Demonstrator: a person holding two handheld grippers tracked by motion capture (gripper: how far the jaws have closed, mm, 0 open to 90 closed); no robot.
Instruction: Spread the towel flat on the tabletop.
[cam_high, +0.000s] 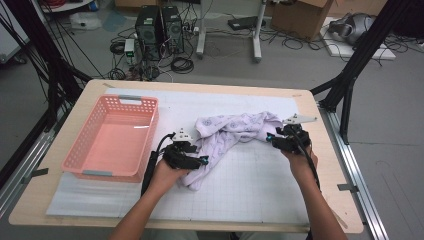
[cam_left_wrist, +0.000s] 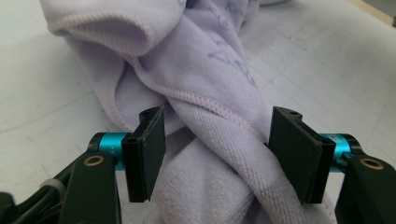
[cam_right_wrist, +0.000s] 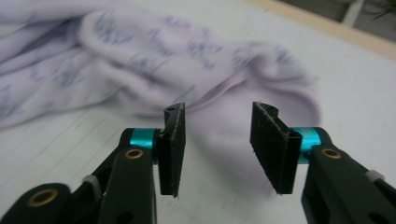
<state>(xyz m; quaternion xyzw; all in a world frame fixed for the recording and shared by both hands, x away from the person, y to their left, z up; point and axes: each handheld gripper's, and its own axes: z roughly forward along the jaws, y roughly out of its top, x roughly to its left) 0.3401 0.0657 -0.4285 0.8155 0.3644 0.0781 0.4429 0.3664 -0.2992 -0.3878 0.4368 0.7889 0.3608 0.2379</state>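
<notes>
A lilac towel (cam_high: 235, 130) with a faint blue print lies crumpled and twisted on the white grid mat (cam_high: 250, 185). My left gripper (cam_high: 200, 161) sits at the towel's near left end. In the left gripper view its jaws (cam_left_wrist: 217, 149) stand open with a thick twisted fold of the towel (cam_left_wrist: 201, 70) lying between them. My right gripper (cam_high: 270, 137) is at the towel's right end. In the right gripper view its jaws (cam_right_wrist: 217, 140) are apart, and the towel's edge (cam_right_wrist: 140, 60) lies on the mat just beyond the tips, a little blurred.
A pink plastic basket (cam_high: 150, 135) stands on the left of the table, close to my left hand. The wooden table edge (cam_high: 327, 150) runs just right of my right hand. Black frame legs, cables and computer boxes are on the floor behind.
</notes>
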